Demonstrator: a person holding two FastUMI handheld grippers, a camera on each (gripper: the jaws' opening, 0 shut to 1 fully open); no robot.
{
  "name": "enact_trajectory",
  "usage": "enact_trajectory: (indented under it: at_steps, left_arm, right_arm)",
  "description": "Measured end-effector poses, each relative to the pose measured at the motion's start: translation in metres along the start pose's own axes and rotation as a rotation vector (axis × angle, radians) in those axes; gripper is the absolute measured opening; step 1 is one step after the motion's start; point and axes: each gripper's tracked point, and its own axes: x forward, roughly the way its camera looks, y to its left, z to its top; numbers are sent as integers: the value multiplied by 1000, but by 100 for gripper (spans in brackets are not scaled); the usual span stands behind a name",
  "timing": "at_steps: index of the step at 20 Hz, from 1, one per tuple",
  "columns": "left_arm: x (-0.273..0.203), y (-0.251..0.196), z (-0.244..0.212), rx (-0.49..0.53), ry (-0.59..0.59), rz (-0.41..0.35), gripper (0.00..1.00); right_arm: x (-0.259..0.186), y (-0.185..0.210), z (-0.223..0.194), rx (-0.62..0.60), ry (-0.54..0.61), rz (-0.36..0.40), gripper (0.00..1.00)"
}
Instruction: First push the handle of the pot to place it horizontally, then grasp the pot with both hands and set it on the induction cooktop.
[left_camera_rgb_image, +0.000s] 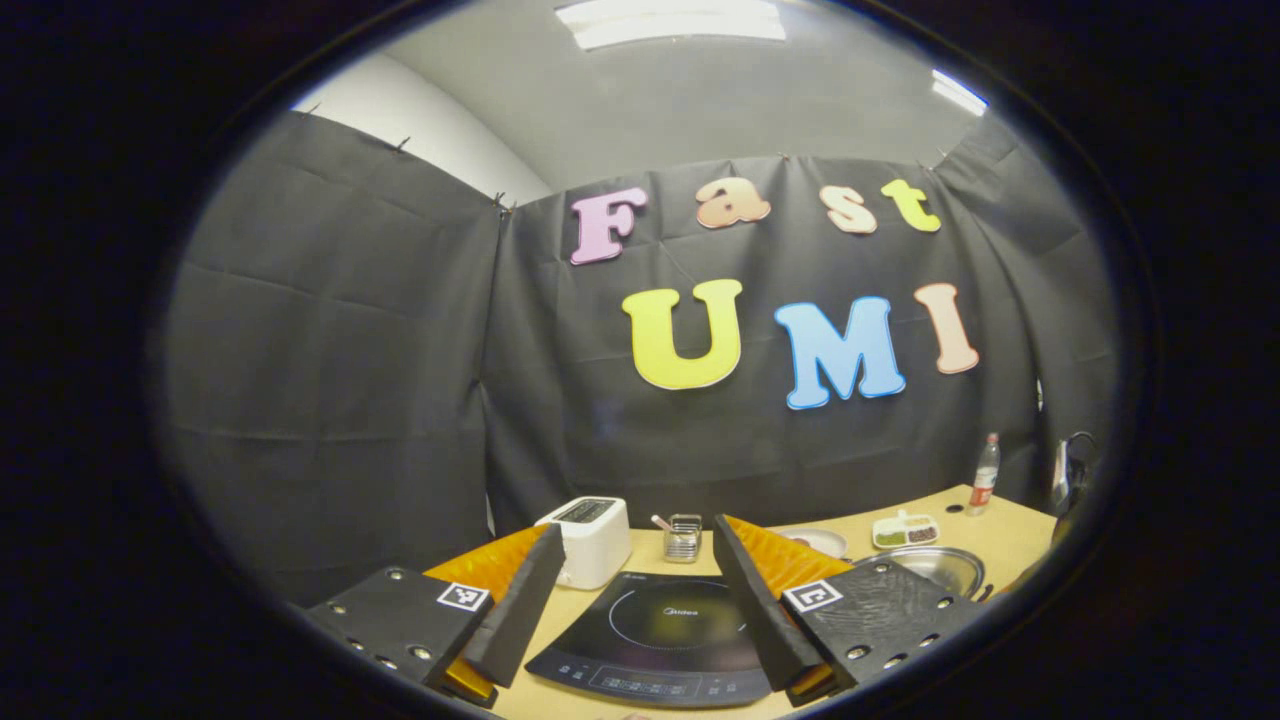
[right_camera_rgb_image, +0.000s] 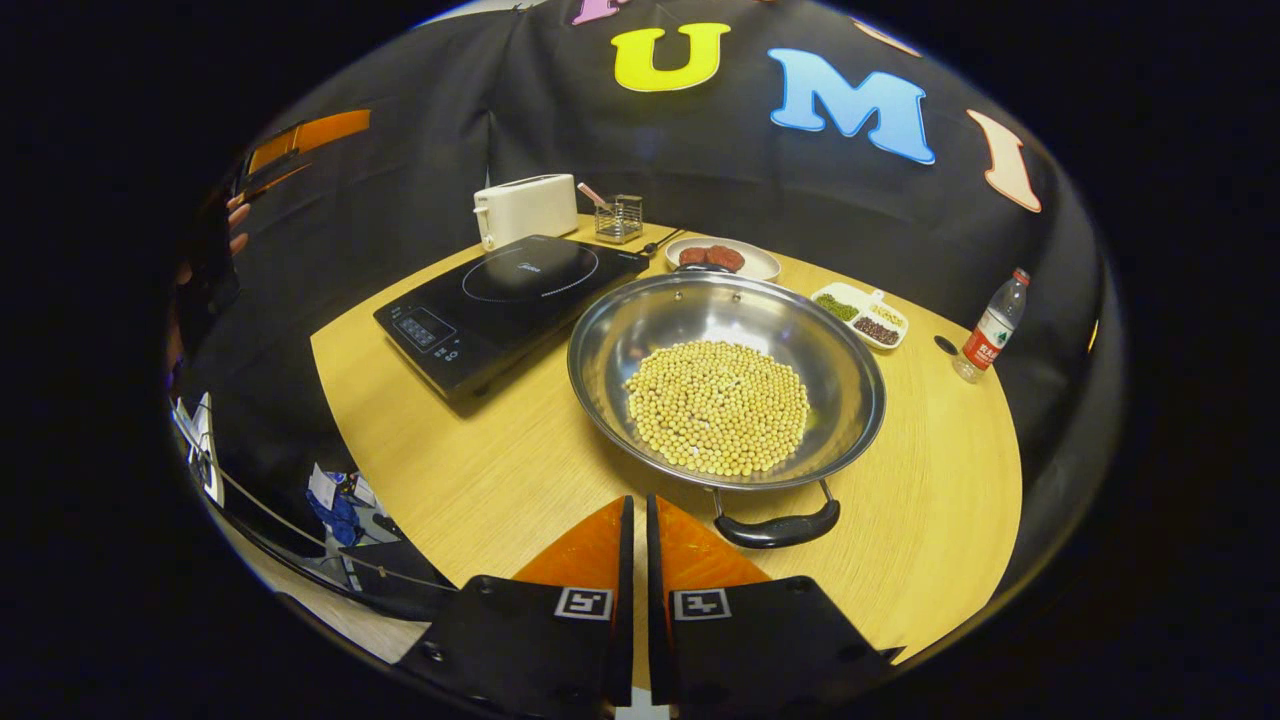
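Nearest the lens in the right gripper view, the right gripper (right_camera_rgb_image: 634, 540) sits at the bottom centre of the frame with its two fingers drawn almost together, only a thin slit between them and nothing held. Just above and to its right lies the near handle (right_camera_rgb_image: 778, 528) of the pot (right_camera_rgb_image: 725, 385), a wide steel pan with a bed of pale beans (right_camera_rgb_image: 718, 405) at the picture's middle, standing on the wooden table (right_camera_rgb_image: 470, 470). That handle looks close to level already, though slightly skewed, so the push, by my reading, is the step in hand: narrow fingers suit it, nudging one end of the handle gently so the beans stay put and the pot does not slide. Up and left of the pot, apart from it, is the induction cooktop (right_camera_rgb_image: 500, 295). In the left gripper view the left gripper (left_camera_rgb_image: 635, 600) frames the cooktop at bottom centre, fingers spread wide and empty, with the pot's rim at lower right. It should wait clear, then take the far handle.
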Motion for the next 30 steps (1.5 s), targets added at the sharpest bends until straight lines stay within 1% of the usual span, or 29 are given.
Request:
enact_trajectory:
  at_steps: [4, 8, 9, 10, 11, 12, 13, 21, 22, 23, 24, 30]
  left_arm:
    - [12, -15, 1, 17, 2, -7, 90]
    - [20, -30, 1, 25, 0, -23, 90]
    - [21, -32, 1, 27, -2, -25, 90]
    - [22, -34, 1, 27, -2, -27, 90]
    - [23, -37, 2, 26, -1, -30, 90]
    - [25, -40, 0, 25, 0, -33, 90]
    - [25, -42, 0, 24, -1, -34, 90]
    - [25, -57, -1, 26, -3, -38, 90]
    - [26, -59, -2, 27, -1, -38, 90]
    - [26, -61, -2, 27, 0, -38, 90]
    - [28, -62, -2, 28, 0, -38, 90]
    - [30, -72, -2, 40, 2, -45, 91]
  right_arm:
    - [10, -11, -7, 20, 36, 5, 8]
    - [11, -26, -16, 37, 67, -6, 8]
    - [10, -27, -17, 46, 67, -1, 4]
    - [8, -28, -19, 51, 72, 3, 3]
    - [8, -31, -20, 55, 72, -1, 6]
    - [6, -36, -21, 59, 71, -12, 3]
    - [5, -42, -21, 62, 71, -24, 2]
    - [3, -77, -24, 96, 72, -81, 3]
    - [3, -80, -25, 102, 71, -88, 6]
    - [4, -85, -24, 108, 70, -94, 6]
    - [3, -90, -24, 114, 69, -100, 2]
    - [5, -115, -22, 162, 58, -131, 3]
